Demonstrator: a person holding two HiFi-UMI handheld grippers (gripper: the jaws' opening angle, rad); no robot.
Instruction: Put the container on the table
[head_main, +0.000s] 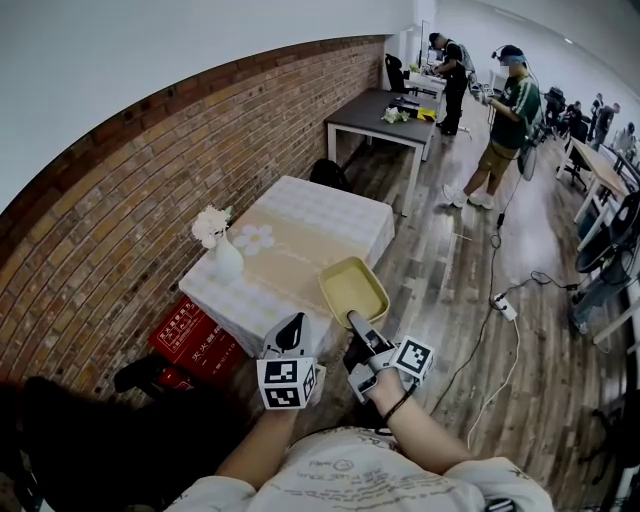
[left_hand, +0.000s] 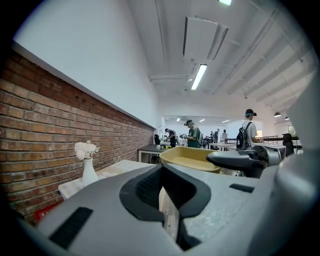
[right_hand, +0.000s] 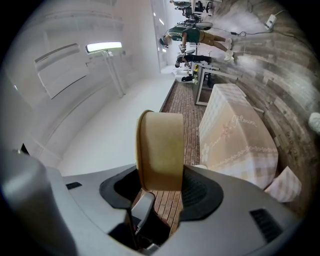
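Note:
A yellow rectangular container (head_main: 353, 290) hangs in the air by the near right corner of the table (head_main: 300, 235), which has a beige checked cloth. My right gripper (head_main: 358, 325) is shut on the container's near wall (right_hand: 160, 145), which stands between its pads (right_hand: 197, 192). My left gripper (head_main: 290, 335) is just left of it, shut with nothing between its jaws. The left gripper view shows the container (left_hand: 192, 157) level and the right gripper (left_hand: 240, 159) beside it. A white vase of flowers (head_main: 225, 255) stands on the table's left side.
A brick wall (head_main: 120, 200) runs along the table's left. A red box (head_main: 190, 335) sits on the floor by the table. Farther off stand a dark table (head_main: 385, 110) and several people (head_main: 510, 110). A power strip and cables (head_main: 505, 305) lie on the wooden floor at right.

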